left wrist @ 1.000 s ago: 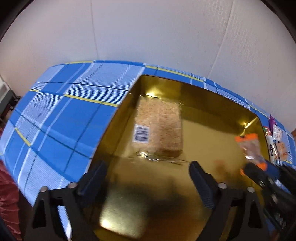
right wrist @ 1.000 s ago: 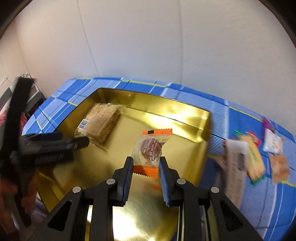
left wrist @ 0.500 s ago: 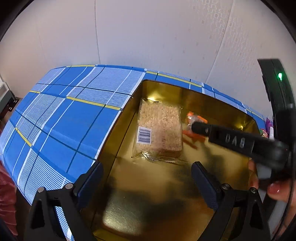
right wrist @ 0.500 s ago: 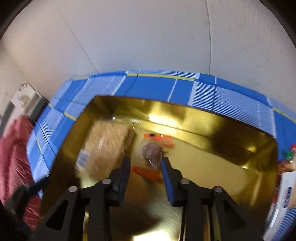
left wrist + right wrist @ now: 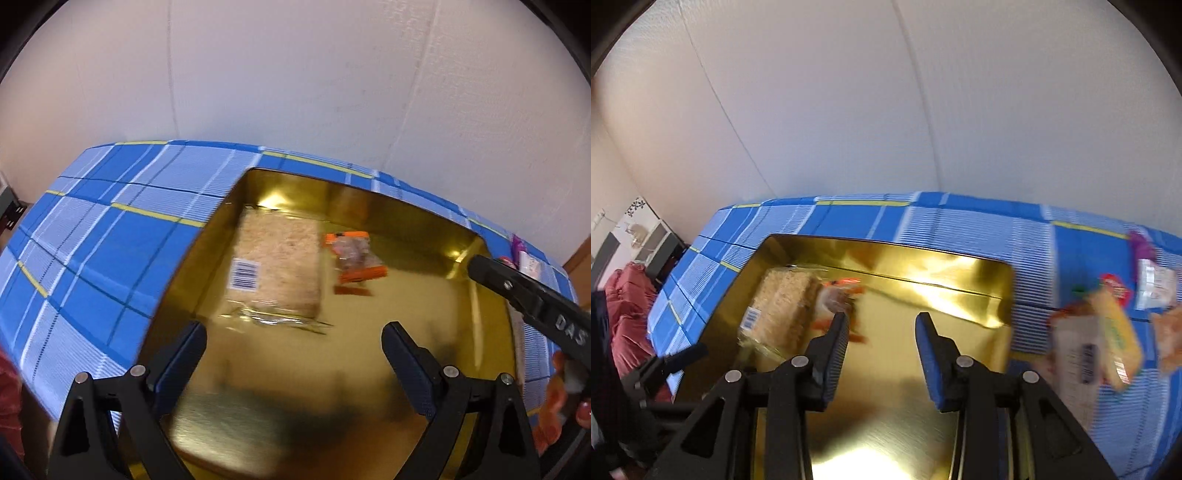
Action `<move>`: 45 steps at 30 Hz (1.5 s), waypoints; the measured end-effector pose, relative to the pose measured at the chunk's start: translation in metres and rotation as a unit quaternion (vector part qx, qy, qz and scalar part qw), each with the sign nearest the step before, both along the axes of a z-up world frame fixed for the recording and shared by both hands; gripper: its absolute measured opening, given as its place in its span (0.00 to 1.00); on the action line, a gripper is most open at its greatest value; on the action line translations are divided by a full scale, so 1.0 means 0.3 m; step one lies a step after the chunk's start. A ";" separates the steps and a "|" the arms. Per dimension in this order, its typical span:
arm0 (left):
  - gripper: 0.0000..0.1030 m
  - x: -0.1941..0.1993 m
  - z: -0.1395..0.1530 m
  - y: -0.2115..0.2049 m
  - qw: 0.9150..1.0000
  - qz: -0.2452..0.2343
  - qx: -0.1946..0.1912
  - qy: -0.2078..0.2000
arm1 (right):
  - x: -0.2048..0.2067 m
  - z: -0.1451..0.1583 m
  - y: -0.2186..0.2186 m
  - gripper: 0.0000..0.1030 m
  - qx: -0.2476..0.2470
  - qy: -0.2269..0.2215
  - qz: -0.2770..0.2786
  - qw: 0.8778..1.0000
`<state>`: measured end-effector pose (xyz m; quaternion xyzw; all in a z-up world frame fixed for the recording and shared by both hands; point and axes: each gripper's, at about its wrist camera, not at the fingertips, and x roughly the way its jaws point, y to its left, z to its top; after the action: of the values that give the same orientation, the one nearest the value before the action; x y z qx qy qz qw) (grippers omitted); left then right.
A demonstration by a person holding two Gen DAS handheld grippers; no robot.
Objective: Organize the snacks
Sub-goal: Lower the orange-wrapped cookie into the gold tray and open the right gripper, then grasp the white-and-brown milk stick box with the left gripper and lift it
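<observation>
A gold tray [image 5: 388, 354] [image 5: 953, 291] lies on the blue plaid tablecloth. In it a clear-wrapped beige rice cake [image 5: 280, 262] [image 5: 783, 306] lies at the far left, with an orange-edged cookie packet [image 5: 354, 254] [image 5: 842, 295] beside it on the right. My left gripper [image 5: 291, 365] is open and empty above the tray's near part. My right gripper [image 5: 881, 343] is open and empty above the tray, just right of the packet. Its finger shows at the right in the left wrist view [image 5: 524, 291].
Several loose snack packets [image 5: 1108, 332] lie on the tablecloth [image 5: 997, 225] right of the tray, also glimpsed in the left wrist view [image 5: 524, 258]. A white wall stands right behind the table. Red fabric [image 5: 624, 310] and furniture are off the table's left.
My right gripper carried the orange packet into the tray, opened and let it go beside the rice cake, then pulled back to the right. The left gripper stayed open over the tray.
</observation>
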<state>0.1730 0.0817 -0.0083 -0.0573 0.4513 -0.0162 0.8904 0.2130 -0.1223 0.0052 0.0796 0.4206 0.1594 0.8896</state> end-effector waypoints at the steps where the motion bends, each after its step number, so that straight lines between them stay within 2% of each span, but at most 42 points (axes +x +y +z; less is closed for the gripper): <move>1: 0.94 -0.003 0.000 -0.016 1.000 -0.006 -0.002 -0.001 | -0.018 0.006 -0.022 0.37 -0.003 -0.006 -0.004 1.000; 6: 0.95 -0.026 0.007 -0.097 0.999 -0.038 0.006 -0.021 | -0.113 0.021 -0.146 0.37 -0.013 -0.023 -0.026 0.999; 12: 0.97 -0.082 0.023 -0.180 0.996 -0.076 -0.006 -0.047 | -0.210 -0.009 -0.308 0.37 -0.051 -0.036 -0.062 0.996; 16: 0.97 -0.123 0.043 -0.227 0.992 -0.099 -0.028 -0.067 | -0.247 -0.060 -0.423 0.37 -0.057 -0.023 -0.093 0.994; 20: 0.97 -0.159 0.078 -0.291 0.988 -0.118 -0.035 -0.089 | -0.271 -0.106 -0.505 0.37 -0.067 -0.004 -0.127 0.990; 24: 0.97 -0.193 0.103 -0.420 0.984 -0.155 -0.033 -0.083 | -0.284 -0.096 -0.604 0.37 -0.066 -0.010 -0.170 0.983; 28: 0.97 -0.238 0.131 -0.566 0.977 -0.191 -0.010 -0.094 | -0.312 -0.093 -0.690 0.37 -0.051 -0.005 -0.200 0.978; 33: 0.97 -0.234 0.114 -0.714 0.977 -0.203 -0.008 -0.064 | -0.339 -0.101 -0.765 0.37 -0.060 0.007 -0.227 0.972; 35: 0.95 -0.228 0.085 -0.775 0.977 -0.208 -0.005 -0.042 | -0.352 -0.101 -0.799 0.37 -0.053 0.007 -0.238 0.970; 36: 0.91 -0.224 0.069 -0.800 0.977 -0.211 -0.002 -0.036 | -0.355 -0.100 -0.806 0.37 -0.052 0.008 -0.243 0.969; 37: 0.87 -0.230 0.058 -0.833 0.976 -0.216 0.007 -0.034 | -0.365 -0.100 -0.826 0.37 -0.051 0.009 -0.253 0.966; 41: 0.87 -0.227 0.006 -0.941 0.974 -0.219 0.050 -0.030 | -0.388 -0.105 -0.887 0.37 -0.030 0.015 -0.277 0.960; 45: 0.86 -0.182 -0.058 -0.975 0.980 -0.188 0.065 -0.001 | -0.407 -0.103 -0.919 0.37 -0.015 0.014 -0.289 0.957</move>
<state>0.1183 -0.2107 -0.0258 0.0872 0.4528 -0.1542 0.8738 0.0908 -0.3980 -0.0256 0.1865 0.3947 -0.1125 0.8926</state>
